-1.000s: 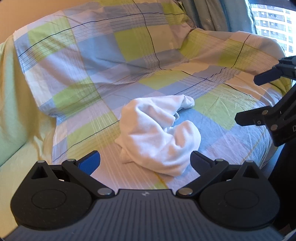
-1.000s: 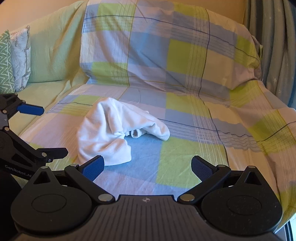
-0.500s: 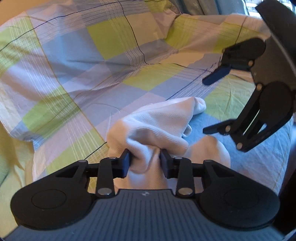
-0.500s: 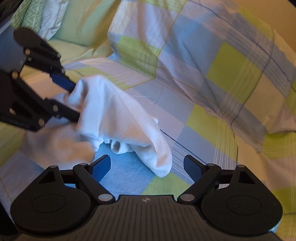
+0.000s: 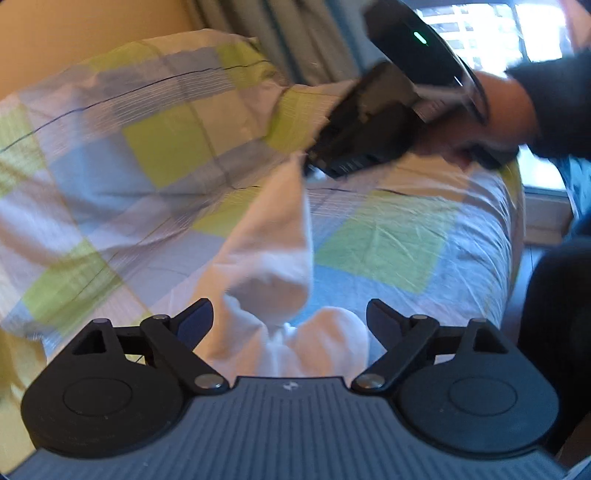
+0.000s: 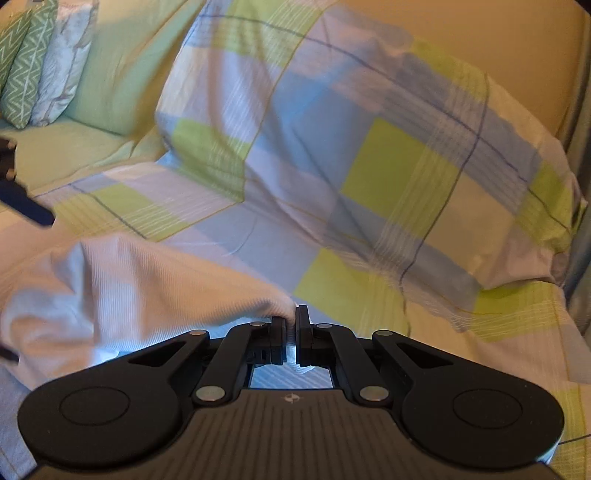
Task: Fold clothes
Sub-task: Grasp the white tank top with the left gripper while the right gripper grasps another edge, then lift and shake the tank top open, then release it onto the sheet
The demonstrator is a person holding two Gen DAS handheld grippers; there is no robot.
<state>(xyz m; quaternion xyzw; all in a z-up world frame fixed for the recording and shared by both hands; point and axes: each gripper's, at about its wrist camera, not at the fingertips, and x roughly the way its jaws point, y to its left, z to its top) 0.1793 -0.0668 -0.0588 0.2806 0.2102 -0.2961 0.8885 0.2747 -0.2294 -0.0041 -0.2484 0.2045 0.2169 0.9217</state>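
Observation:
A white ribbed garment lies bunched on the checked sheet that covers the sofa. My left gripper is open, its fingers spread either side of the garment's near folds without pinching them. My right gripper is shut on an edge of the garment, which trails away to its left. In the left wrist view the right gripper is above and beyond, and one strip of cloth stretches up to it. A blue fingertip of the left gripper shows at the right wrist view's left edge.
A person's hand and dark sleeve hold the right gripper. Green patterned pillows stand at the sofa's far left. Behind the sofa's right end hang curtains beside a window. The sofa's right edge drops to the floor.
My left gripper, shut on the garment half a second ago, has opened. My right gripper, open before, has shut on the garment's edge and lifted it.

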